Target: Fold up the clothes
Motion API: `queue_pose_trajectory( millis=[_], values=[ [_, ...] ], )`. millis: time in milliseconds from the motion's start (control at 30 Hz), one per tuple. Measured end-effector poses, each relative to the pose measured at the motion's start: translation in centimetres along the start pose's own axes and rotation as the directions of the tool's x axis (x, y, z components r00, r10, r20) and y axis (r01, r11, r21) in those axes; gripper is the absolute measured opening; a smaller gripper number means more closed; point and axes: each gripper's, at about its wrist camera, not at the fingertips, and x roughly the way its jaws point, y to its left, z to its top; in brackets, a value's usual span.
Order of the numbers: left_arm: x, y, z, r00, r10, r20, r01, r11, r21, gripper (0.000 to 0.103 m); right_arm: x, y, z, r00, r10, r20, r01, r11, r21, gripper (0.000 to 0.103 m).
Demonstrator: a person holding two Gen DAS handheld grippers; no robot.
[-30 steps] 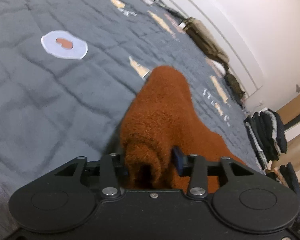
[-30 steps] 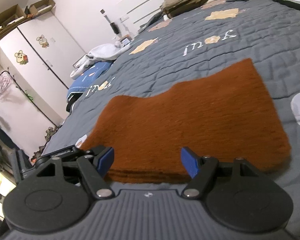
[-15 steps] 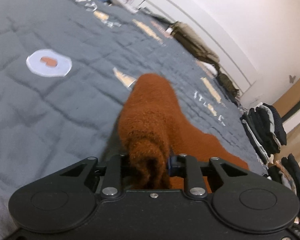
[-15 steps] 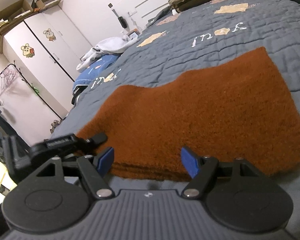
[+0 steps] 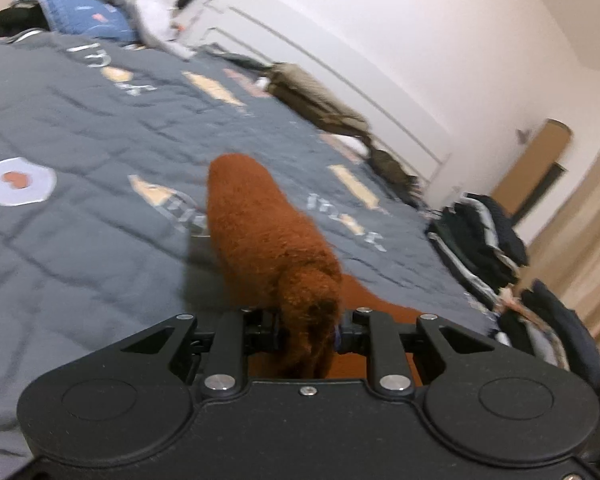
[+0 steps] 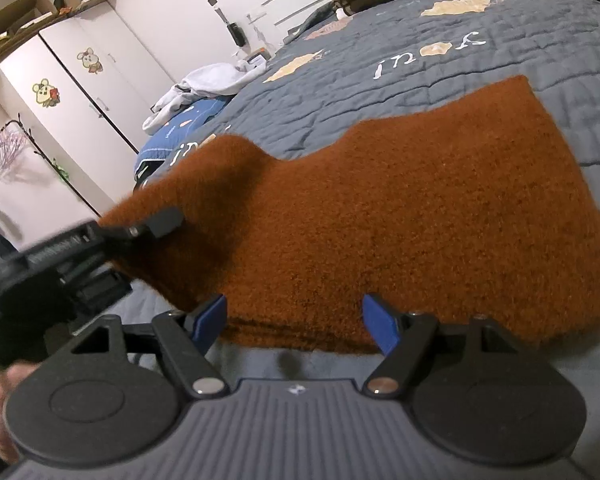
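A rust-brown fuzzy knit garment (image 6: 400, 216) lies across the middle of the right wrist view on the grey quilted bedspread (image 6: 460, 92), most of it flat and smooth with layered edges showing along its near side, which suggests at least one fold is already in. The left claw (image 5: 306, 330) is clamped narrow on a bunched corner of that garment, low in the centre of its own view, and the pinched fabric stands up off the bed in a ridge; in the right wrist view this lifted corner rises at centre left. The right claw (image 6: 296, 318) stands wide, its blue pads either side of the garment's near edge at the bottom of the frame, pressing on nothing. By my reading the fold in hand has only begun: the raised corner must yet be carried across and laid down, and the right side taken up. A dark folded stack (image 5: 484, 232) sits at the right edge of the left wrist view.
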Motion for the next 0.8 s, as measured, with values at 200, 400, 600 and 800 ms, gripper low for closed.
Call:
queue_pose_trajectory(
  millis=[200, 400, 600, 800],
  values=[
    [1.1, -2.2, -0.8, 0.999, -0.049, -0.016, 0.050, 0.998, 0.028, 0.022, -0.9, -0.3, 0.4, 1.000, 0.006, -0.010, -0.006, 0.999, 0.043, 0.075],
    [2.1, -3.5, -1.1, 0.996, -0.086, -0.021, 0.087, 0.996, 0.027, 0.022, -4.2, -3.4, 1.4, 1.000, -0.004, 0.030, -0.001, 0.984, 0.180, 0.075],
    [3.3, -6.1, -1.2, 0.991, -0.132, -0.030, 0.134, 0.987, 0.091, 0.022, -8.0, -7.3, 1.8, 0.994, -0.052, 0.098, 0.021, 0.955, 0.296, 0.075],
    [5.1, -10.2, -2.5, 0.979, -0.186, -0.082, 0.201, 0.950, 0.238, 0.021, -10.5, -11.0, 1.7, 0.986, -0.088, 0.142, 0.022, 0.911, 0.412, 0.075]
  ],
)
